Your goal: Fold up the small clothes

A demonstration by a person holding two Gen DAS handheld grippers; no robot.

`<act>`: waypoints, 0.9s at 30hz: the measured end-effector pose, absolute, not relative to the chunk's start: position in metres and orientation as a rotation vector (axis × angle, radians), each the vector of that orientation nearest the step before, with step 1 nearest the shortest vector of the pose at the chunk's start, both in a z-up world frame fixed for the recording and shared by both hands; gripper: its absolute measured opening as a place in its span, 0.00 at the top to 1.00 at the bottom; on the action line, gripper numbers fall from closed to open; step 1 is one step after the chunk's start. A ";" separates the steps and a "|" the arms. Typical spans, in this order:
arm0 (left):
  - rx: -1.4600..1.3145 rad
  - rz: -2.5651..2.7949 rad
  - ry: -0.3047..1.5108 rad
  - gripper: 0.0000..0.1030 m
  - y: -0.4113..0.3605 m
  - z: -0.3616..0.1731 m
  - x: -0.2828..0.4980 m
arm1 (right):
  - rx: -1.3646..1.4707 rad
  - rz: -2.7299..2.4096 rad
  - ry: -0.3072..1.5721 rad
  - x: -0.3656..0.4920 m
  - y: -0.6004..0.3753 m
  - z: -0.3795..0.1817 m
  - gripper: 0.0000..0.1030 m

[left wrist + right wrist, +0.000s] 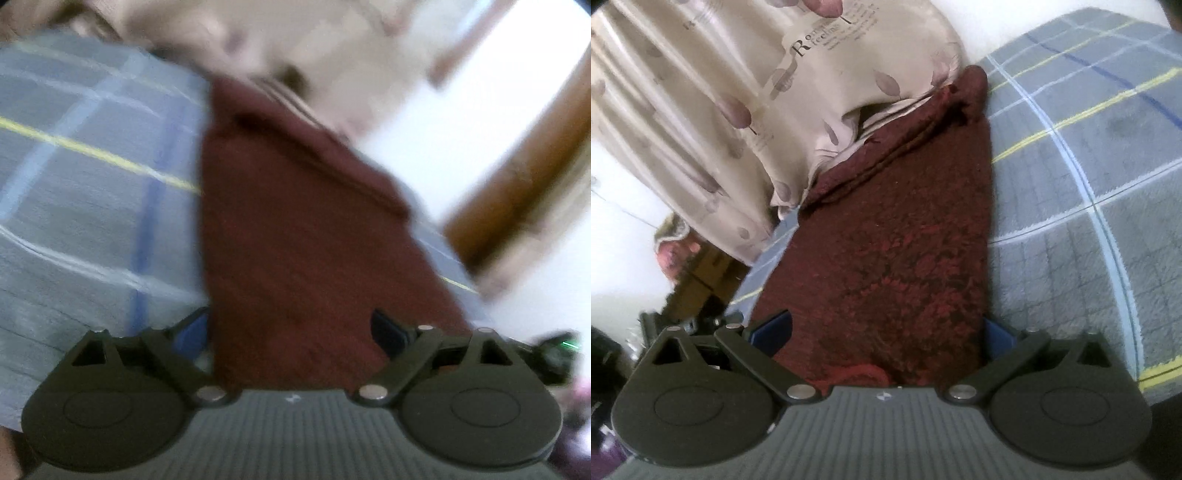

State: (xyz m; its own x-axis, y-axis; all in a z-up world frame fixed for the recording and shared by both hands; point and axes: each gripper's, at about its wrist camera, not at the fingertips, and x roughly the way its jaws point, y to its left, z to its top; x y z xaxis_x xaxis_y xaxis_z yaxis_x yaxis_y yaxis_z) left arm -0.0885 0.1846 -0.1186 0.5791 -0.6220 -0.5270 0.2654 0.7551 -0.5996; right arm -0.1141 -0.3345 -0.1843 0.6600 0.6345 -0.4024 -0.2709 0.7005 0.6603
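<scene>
Left gripper (291,332) and right gripper (886,332): jaws spread wide.

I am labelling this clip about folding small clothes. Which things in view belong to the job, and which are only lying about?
Belong to the job:
- dark red garment, laid out long on the bed
- left gripper, open, the garment between its fingers
- right gripper, open, the garment between its fingers

Just lying about:
- grey checked blanket under the garment
- beige leaf-print curtain
- wooden furniture
</scene>
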 end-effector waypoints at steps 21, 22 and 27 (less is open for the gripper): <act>-0.627 -0.636 0.803 0.78 0.150 -0.147 -0.107 | 0.830 0.613 0.788 -0.106 -0.364 -0.210 0.74; -0.629 -0.633 0.793 0.81 0.154 -0.144 -0.107 | 0.814 0.611 0.799 -0.107 -0.362 -0.211 0.75; -0.718 -0.628 0.697 0.86 0.167 -0.124 -0.110 | 0.811 0.621 0.734 -0.115 -0.362 -0.203 0.84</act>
